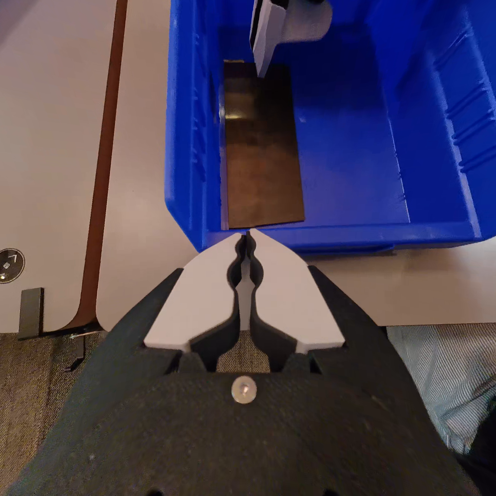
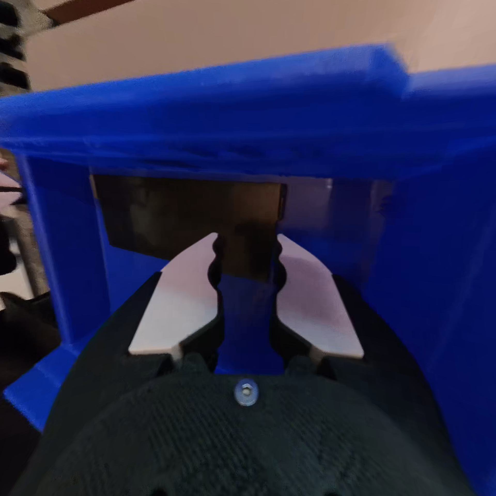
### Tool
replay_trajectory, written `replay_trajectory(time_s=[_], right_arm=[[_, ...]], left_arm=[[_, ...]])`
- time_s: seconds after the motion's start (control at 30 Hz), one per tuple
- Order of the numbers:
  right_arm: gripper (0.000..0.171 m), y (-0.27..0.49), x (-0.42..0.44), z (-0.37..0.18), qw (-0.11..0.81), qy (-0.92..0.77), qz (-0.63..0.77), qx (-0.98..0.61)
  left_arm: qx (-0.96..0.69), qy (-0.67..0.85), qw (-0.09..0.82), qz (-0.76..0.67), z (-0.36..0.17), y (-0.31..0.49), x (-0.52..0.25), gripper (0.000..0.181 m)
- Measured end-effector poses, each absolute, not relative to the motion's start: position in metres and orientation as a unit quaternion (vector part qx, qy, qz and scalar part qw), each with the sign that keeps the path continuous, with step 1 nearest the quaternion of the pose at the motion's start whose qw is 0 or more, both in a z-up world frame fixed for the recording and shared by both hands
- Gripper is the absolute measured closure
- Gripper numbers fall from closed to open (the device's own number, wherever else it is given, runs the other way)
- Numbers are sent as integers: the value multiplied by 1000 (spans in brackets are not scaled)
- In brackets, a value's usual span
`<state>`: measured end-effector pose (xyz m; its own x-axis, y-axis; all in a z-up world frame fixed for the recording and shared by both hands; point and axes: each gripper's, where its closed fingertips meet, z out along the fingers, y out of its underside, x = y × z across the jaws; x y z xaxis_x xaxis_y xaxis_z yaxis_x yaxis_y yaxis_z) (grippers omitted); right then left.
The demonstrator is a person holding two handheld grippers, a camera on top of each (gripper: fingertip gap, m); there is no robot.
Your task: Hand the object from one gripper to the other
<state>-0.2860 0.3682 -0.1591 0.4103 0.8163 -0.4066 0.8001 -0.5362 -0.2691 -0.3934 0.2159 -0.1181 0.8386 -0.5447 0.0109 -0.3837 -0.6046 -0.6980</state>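
A dark, shiny flat plate (image 1: 261, 147) lies on the floor of a blue plastic bin (image 1: 349, 239), along its left wall. My left gripper (image 1: 246, 236) is shut and empty, with its tips just over the bin's near rim, short of the plate. My right gripper (image 1: 261, 67) reaches down into the bin from the far side, over the plate's far end. In the blurred right wrist view the right gripper (image 2: 247, 236) is open inside the bin (image 2: 241, 120), with one end of the plate (image 2: 188, 212) showing between and beyond its fingers. I cannot tell whether it touches the plate.
The bin stands on a beige table (image 1: 53, 134) with a brown strip (image 1: 104, 161) running along it. A round dark disc (image 1: 10, 265) and a dark bracket (image 1: 31, 312) sit near the table's front left corner. A person's striped clothing (image 1: 442, 389) shows at lower right. Some 20 centimetres of space lies between my two pairs of fingers.
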Motion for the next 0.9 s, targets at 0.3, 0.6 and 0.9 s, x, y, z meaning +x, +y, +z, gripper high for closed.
replay_trajectory(time_s=[0.3,0.6,0.9], right_arm=[[100,331,-284,-147,-85,-495,303,-810],[127,315,-308,-118,-69,-468,391,-789],[106,363,-282,-160,36,-505,185,-842]], left_arm=[[-890,273,347,-115,-133,220,-381,181],[-890,264,354,-113,-134,217,-384,181],[-891,267,350,-109,-135,217,-384,181]])
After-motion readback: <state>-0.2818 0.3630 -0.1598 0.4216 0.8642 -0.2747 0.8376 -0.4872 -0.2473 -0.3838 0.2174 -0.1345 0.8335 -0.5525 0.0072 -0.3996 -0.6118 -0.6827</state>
